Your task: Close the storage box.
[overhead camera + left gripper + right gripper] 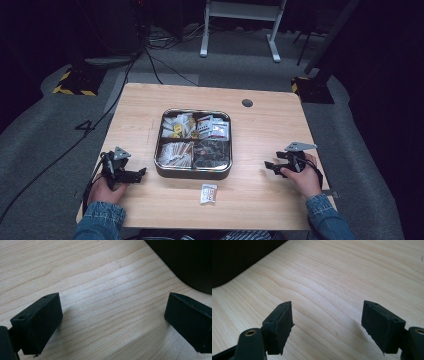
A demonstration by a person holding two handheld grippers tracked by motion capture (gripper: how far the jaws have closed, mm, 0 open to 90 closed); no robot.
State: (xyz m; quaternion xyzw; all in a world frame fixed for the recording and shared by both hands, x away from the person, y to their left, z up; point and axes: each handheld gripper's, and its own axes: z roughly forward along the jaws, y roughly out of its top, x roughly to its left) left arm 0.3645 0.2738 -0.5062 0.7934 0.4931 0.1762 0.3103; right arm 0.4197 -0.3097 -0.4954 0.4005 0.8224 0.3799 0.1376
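Both claws rest low on the table (270, 125), one at each side of the tin (194, 173). The left claw (141, 172) is spread wide with nothing between its jaws, bare wood under it in the left gripper view. The right claw (268, 165) is likewise spread and holding nothing, again just wood grain in the right gripper view. A single small white packet (208, 193) lies flat on the table just in front of the tin's near wall, roughly between the two hands and apart from both. The tin is split into four compartments, all packed with sachets; contents are too small to read. It looks like sorting work, with the loose packet the likely next pick, though which compartment it goes to can't be told from here. Main risk: the packet is thin and flat, so a claw coming straight down may close on the wood and skid it away or push it under the tin's edge. A pinch at one corner could let it flop or slip out on the lift. Reaching across, a jaw could clip the tin's rim and shove the tin or spill sachets from the full sections. The left cable (60, 155) trails off the table's edge and could snag. Both hands going for it together could collide.
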